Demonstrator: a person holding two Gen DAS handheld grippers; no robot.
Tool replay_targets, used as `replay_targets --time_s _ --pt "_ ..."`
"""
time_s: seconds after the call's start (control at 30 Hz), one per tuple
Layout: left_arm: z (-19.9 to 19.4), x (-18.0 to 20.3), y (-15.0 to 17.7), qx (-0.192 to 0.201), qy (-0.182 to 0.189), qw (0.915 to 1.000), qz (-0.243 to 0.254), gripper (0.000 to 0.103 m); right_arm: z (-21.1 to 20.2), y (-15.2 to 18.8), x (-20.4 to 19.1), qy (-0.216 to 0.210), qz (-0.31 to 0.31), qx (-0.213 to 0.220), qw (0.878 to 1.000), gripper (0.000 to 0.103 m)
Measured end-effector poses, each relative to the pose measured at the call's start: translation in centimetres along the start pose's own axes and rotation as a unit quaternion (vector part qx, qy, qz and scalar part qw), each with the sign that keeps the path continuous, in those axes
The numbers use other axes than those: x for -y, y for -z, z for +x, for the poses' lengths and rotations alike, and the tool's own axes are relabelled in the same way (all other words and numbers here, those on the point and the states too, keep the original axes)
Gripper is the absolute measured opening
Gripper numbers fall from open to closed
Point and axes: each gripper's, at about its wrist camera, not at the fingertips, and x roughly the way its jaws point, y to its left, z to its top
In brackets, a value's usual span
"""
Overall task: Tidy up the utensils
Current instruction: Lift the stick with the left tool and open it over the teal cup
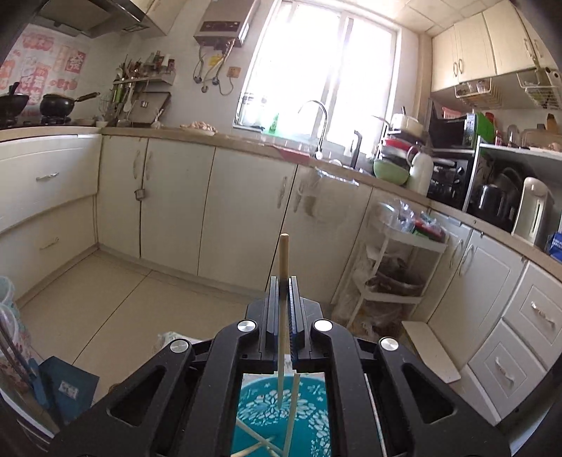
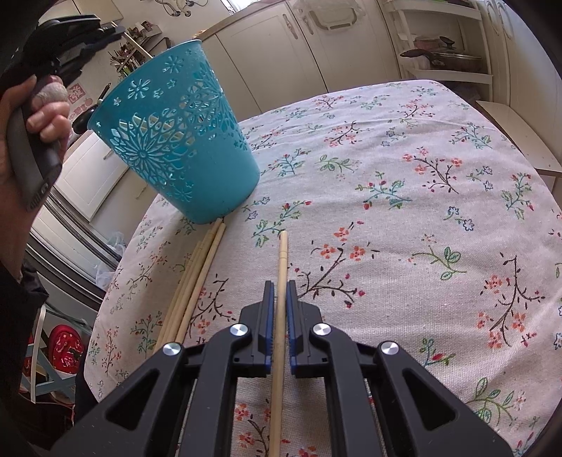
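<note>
My left gripper [image 1: 282, 281] is shut on a pale wooden chopstick [image 1: 283, 256] whose end sticks out past the fingertips. It hangs over the teal cut-out basket [image 1: 309, 422], which has a few chopsticks lying inside. In the right wrist view the basket [image 2: 182, 140] stands on the flowered tablecloth [image 2: 404, 211], and a hand holds the left gripper [image 2: 105, 31] above its rim. My right gripper [image 2: 279, 284] is low over the cloth, its jaws shut around another chopstick [image 2: 282, 256]. Several loose chopsticks [image 2: 196, 281] lie together to its left, near the basket's foot.
The table edge runs close along the left behind the loose chopsticks. Kitchen cabinets [image 1: 175, 197], a sink counter and a white shelf rack [image 1: 390, 267] stand beyond the table. A person's sleeve fills the left edge of the right wrist view.
</note>
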Motion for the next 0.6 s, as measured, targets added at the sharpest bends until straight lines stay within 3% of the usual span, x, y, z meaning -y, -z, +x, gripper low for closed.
replay_targets --time_s 0.33,0.4,0.47,0.53,0.6 --pt "0.5 0.1 3.2 -0.096 -0.027 0.9938 0.050 0.007 0.0 0.0 0.0 -0.001 -0.002 0.000 1.000 0.007" --pt "-0.8 -0.6 3.2 -0.098 -0.030 0.9938 0.044 0.015 0.0 0.1 0.0 -0.003 -0.001 0.000 1.000 0.008" --pt "-2.6 -1.4 3.2 -0.093 -0.039 0.9943 0.034 0.041 -0.1 0.1 0.0 -0.014 -0.003 -0.001 1.000 0.015" --pt "-4.9 -2.5 3.7 -0.086 -0.048 0.9950 0.019 0.050 -0.1 0.2 -0.3 -0.024 -0.012 -0.001 1.000 0.024" --pt "-6.9 -3.6 4.5 -0.091 -0.050 0.9946 0.011 0.052 -0.2 0.2 -0.4 -0.021 -0.017 0.000 1.000 0.027"
